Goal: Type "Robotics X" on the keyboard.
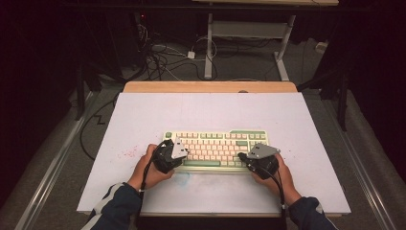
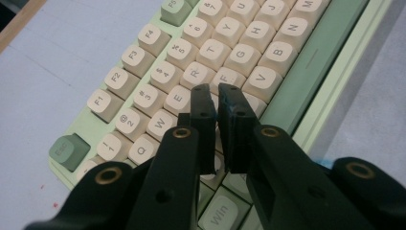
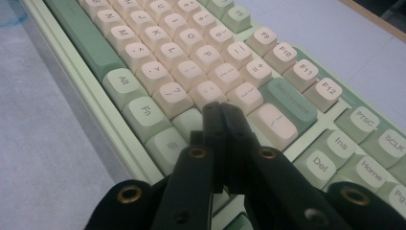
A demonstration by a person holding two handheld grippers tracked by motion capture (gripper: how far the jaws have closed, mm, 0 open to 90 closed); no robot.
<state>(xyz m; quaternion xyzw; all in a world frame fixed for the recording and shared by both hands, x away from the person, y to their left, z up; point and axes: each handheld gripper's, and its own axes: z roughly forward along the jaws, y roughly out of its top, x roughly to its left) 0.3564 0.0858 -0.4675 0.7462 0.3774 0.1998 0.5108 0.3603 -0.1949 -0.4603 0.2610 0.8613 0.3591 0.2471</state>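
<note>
Keyboard (image 1: pixel 216 148) sits flat on the white tabletop (image 1: pixel 143 120), near the middle and toward our edge, long side parallel to that edge. Mint-green case, cream keycaps, green accent keys.

We hold one set of tongs in each hand, one at each end of the board.

Left tongs (image 1: pixel 168 155): over the board's left end in the high view. In the left gripper view the tips (image 2: pixel 218 103) hover over the letter block, around the D/F area, with E, R and V keys close by. Jaws nearly together with a thin slit between them, nothing in that slit. We can't tell whether the tips touch a keycap or sit just above it. Esc key (image 2: pixel 69 151) is off toward the lower left of that view, space bar (image 2: pixel 311 67) runs along the right.

Right tongs (image 1: pixel 260 160): over the board's right end in the high view. In the right gripper view the tips (image 3: pixel 222 112) are over the lower right of the letter block, just beside the cream Enter-row key (image 3: pixel 273 125) and the green Backspace key (image 3: pixel 292 103). Jaws clenched flat against each other, gripping nothing. Contact with the keys below is again not readable.

Both hands sit on the near side of the board, dark sleeves (image 1: pixel 117 206) coming in from the bottom. Faint red specks (image 1: pixel 128 153) mark the tabletop just left of the board.
</note>
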